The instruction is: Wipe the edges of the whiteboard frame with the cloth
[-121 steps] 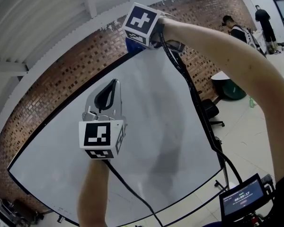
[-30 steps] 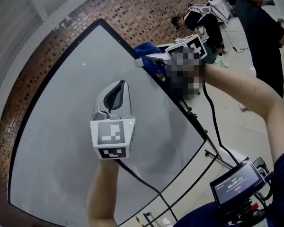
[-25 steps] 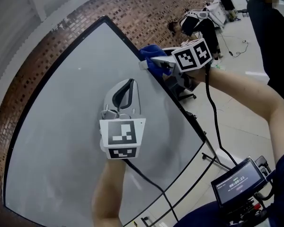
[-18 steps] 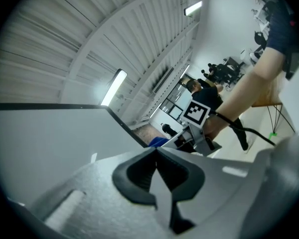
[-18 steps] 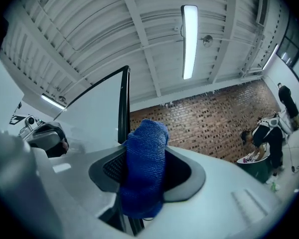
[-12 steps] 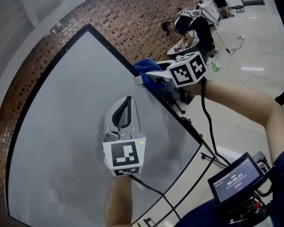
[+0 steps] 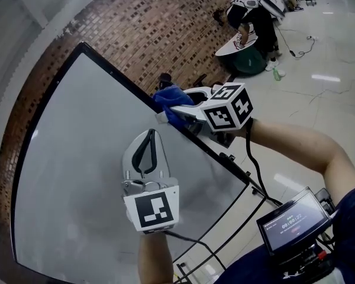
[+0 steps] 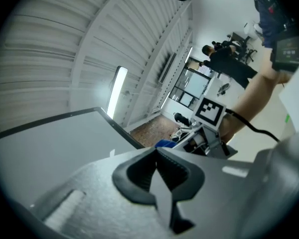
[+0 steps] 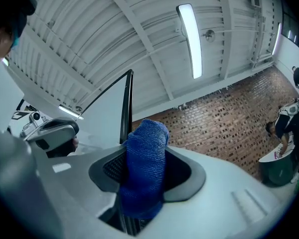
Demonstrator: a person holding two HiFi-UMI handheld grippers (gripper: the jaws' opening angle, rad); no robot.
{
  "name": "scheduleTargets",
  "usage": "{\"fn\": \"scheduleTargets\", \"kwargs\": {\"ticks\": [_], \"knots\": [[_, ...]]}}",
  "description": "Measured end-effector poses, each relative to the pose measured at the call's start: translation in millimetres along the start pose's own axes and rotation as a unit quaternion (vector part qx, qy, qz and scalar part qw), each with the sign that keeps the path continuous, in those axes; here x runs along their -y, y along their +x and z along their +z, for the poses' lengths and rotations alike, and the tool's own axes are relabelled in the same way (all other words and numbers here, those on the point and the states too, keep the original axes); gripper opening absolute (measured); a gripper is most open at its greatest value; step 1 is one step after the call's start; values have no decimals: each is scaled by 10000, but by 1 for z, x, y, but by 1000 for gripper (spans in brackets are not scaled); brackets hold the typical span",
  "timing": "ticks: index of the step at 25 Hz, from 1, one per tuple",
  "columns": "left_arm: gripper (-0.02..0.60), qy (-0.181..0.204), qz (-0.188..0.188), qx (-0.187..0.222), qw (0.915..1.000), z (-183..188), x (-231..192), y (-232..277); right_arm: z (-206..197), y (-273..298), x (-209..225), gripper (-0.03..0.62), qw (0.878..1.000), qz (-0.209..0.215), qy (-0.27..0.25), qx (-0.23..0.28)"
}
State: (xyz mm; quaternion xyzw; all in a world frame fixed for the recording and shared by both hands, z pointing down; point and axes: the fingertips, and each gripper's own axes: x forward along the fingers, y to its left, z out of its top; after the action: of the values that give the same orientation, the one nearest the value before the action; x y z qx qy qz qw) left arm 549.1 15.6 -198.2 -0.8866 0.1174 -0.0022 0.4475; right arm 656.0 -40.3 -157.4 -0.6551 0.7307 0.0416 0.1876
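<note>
My right gripper (image 7: 170,106) pinches the blue cloth (image 7: 167,94) on the whiteboard frame (image 7: 121,78), right edge, upper centre | my left gripper (image 7: 149,136) pressed together, empty | I judge mid-edge, lower stretch left.

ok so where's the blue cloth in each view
Head view: blue cloth above centre, in the right gripper, at the whiteboard frame.
Left gripper view: small blue patch at centre, just above the jaws.
Right gripper view: centre, clamped between the jaws.
Shared landmark: the black whiteboard frame.
</note>
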Motion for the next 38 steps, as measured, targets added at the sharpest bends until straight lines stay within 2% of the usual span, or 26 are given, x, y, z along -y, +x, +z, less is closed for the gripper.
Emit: {"fn": "scheduleTargets", "kwargs": {"ticks": [3,9,13,21,29,38], "knots": [[4,-244,113,-72,9996,0,0,-9,-6,-1,-12,176,9999,37,-96,-30],[3,-488,330,-141,9982,-56,36,-18,-82,-1,-11,176,9997,209,-46,-130],[3,-599,401,-177,9972,-72,53,-18,-106,-8,-7,176,9997,219,-76,-115],[3,-717,426,-319,9960,-77,56,-20,-119,-8,-10,176,9996,245,-50,-124],[4,-498,458,-492,9965,-86,78,-29,-136,-26,-12,176,9997,221,-19,86],[3,-647,354,-658,9951,-103,87,-24,-147,-25,-8,176,9996,245,89,108]]}}
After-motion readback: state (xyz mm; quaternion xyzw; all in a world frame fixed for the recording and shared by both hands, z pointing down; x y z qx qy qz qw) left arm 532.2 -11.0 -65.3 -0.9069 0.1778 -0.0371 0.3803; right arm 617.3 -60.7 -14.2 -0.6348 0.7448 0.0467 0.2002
